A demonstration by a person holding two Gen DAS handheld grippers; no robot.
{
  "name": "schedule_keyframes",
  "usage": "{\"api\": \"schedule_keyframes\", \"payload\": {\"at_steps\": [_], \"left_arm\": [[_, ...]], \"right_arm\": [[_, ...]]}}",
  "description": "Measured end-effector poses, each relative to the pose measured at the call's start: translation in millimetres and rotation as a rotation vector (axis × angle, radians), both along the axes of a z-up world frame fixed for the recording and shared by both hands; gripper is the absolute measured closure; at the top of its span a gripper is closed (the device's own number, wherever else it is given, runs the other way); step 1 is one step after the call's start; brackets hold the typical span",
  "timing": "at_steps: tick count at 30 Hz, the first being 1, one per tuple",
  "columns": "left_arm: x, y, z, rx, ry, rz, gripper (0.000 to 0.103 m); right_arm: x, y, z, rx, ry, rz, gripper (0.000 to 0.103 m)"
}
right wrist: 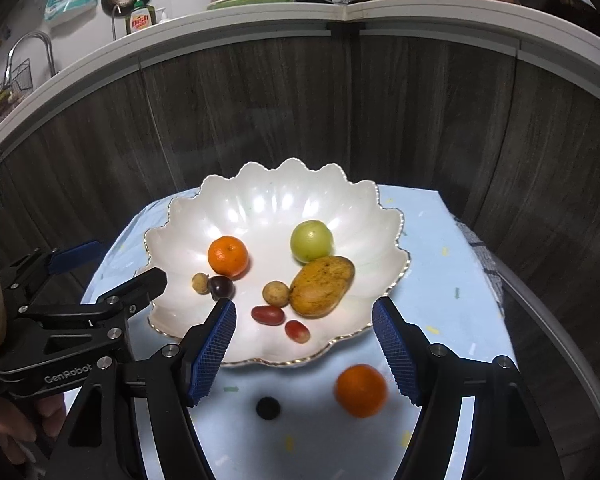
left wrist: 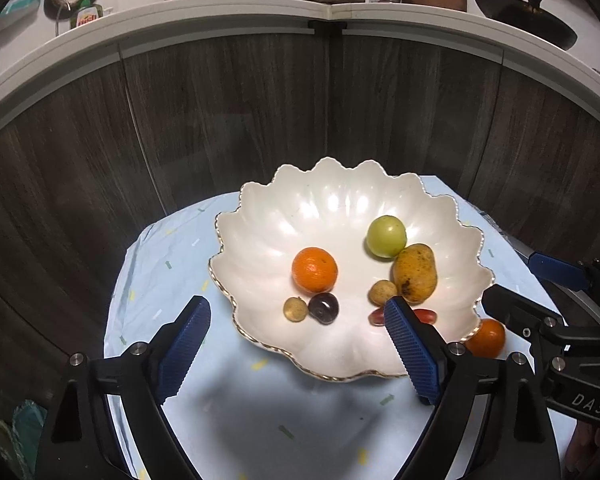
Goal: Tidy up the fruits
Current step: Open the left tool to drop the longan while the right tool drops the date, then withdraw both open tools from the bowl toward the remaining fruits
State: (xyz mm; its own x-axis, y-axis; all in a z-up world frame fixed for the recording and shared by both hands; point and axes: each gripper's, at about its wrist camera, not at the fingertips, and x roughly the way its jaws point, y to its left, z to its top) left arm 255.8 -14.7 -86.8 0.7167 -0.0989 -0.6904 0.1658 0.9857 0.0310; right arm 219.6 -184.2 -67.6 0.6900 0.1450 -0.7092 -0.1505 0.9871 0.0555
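A white scalloped bowl (left wrist: 260,216) (right wrist: 260,200) with a gold rim stands on a light blue cloth. In it lie an orange (left wrist: 314,270) (right wrist: 227,256), a green round fruit (left wrist: 386,236) (right wrist: 311,241), a mango (left wrist: 415,273) (right wrist: 322,286), a dark plum (left wrist: 323,307) (right wrist: 221,287), small brown longans and two red grapes (right wrist: 267,314). Outside it, on the cloth, are a second orange (right wrist: 361,390) (left wrist: 486,337), blurred, and a small dark fruit (right wrist: 268,407). My left gripper (left wrist: 297,306) (right wrist: 116,266) hangs open over the bowl's near edge. My right gripper (right wrist: 304,307) (left wrist: 528,284) is open above the loose orange, holding nothing.
The cloth (left wrist: 172,248) covers a small round table with close edges left and right. Dark wood cabinet fronts (left wrist: 228,120) rise right behind it, topped by a white counter (right wrist: 260,16) crowded with dishes, pans and a soap bottle. A hand (right wrist: 20,432) grips the left gripper.
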Motion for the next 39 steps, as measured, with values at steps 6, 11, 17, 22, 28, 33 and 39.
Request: {"api": "schedule_keyframes", "payload": {"at_steps": [6,11,17,22,28,33,39], "left_arm": [[-13.8,-10.5,3.0,-0.007,-0.001,-0.009,0.014],[-25.4,-20.7,2.7,-0.008,0.003,-0.027,0.014],[-35.5,-32.0,0.5,-0.006,0.011,-0.047,0.014],[-42.3,-39.2,-2.1,-0.014,0.018,-0.051,0.014],[-52.6,-47.3,-9.3,-0.015,0.037,-0.068,0.014],[-59.6,-52.4,-16.2,-0.013,0.05,-0.082,0.014],[-64.1,-57.0,-24.6,-0.005,0.066,-0.102,0.014]], "right_arm": [[-10.6,-13.8,3.0,-0.009,-0.006,-0.016,0.032],[-20.4,-24.2,4.0,-0.018,-0.011,-0.026,0.032],[-29.4,-35.8,1.3,-0.019,-0.005,-0.041,0.032],[-34.4,-43.2,-1.9,-0.026,0.001,-0.049,0.032],[-39.3,-50.4,-5.6,-0.041,0.006,-0.046,0.032],[-41.7,-53.1,-9.2,-0.052,0.008,-0.039,0.032],[-42.6,-53.7,-15.9,-0.064,0.011,-0.023,0.032]]}}
